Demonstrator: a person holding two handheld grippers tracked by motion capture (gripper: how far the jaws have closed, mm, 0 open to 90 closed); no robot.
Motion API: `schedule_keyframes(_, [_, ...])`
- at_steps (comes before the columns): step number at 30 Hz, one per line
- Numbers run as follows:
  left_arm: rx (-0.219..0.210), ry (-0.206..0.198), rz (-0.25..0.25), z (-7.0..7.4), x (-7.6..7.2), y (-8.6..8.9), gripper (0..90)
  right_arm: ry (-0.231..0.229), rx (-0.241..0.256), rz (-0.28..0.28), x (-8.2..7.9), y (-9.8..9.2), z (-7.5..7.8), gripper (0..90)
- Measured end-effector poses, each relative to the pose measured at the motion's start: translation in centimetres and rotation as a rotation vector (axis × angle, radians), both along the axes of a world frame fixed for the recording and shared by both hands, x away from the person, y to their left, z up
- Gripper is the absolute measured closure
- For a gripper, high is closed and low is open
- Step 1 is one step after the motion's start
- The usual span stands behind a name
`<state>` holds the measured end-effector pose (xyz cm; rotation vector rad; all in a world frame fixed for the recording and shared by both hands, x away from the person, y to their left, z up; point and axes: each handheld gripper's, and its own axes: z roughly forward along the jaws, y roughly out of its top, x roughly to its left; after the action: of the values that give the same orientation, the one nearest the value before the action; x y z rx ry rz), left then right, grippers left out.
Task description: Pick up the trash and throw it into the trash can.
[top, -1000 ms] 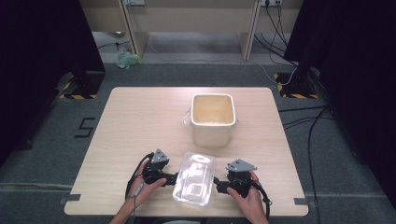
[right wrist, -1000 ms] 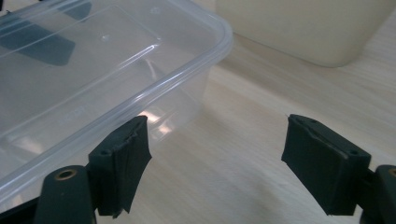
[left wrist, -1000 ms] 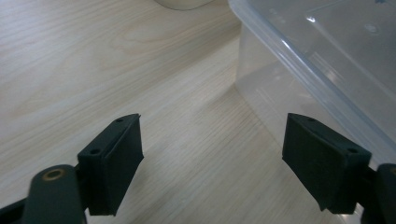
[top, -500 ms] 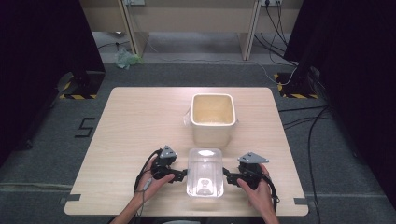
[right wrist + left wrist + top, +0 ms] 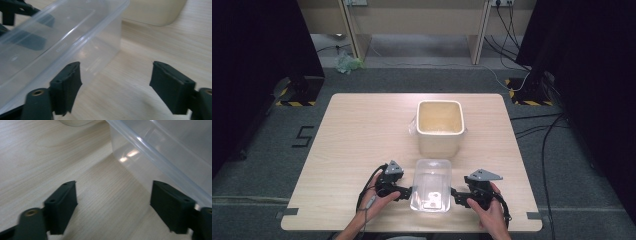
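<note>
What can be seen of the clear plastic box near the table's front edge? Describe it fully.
The clear plastic box is rectangular, see-through, with a thickened rim and rounded corners. It looks empty and stands upright on the wooden table, just in front of the cream tub, apart from it. The left gripper and right gripper flank its sides, jaws open; whether they touch its walls cannot be told.

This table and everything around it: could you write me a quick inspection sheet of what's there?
Surface: pale wooden table, bare-topped.
Job's things: clear rectangular plastic container upright near the front edge; cream square plastic bin behind it, apart.
Clutter: nothing seen on the table.
Grippers: left tool and right tool flank the container, both open, nothing clamped.
Cables: black cable trailing from the left tool; more on the floor.
Surroundings: grey carpet, wooden desks behind, crumpled greenish bag.
</note>
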<state>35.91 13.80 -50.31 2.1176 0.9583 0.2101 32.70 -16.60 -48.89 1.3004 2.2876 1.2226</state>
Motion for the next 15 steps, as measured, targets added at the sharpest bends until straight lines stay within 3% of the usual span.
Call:
schedule_keyframes(3, [-0.017, 0.003, -0.007, 0.5, -0.2, -0.2, 26.4, -0.004, 0.033, -0.019, -0.4, -0.3, 0.8, 29.4])
schedule_keyframes(6, [-0.021, -0.007, -0.008, 1.0, -0.3, -0.4, 26.4, -0.007, 0.034, -0.024, -0.5, -0.4, 1.1, 29.5])
schedule_keyframes(15, [-0.048, -0.045, -0.033, 3.5, -0.3, -0.9, 26.5, -0.07, 0.054, -0.044, -1.4, -1.1, 3.7, 29.5])
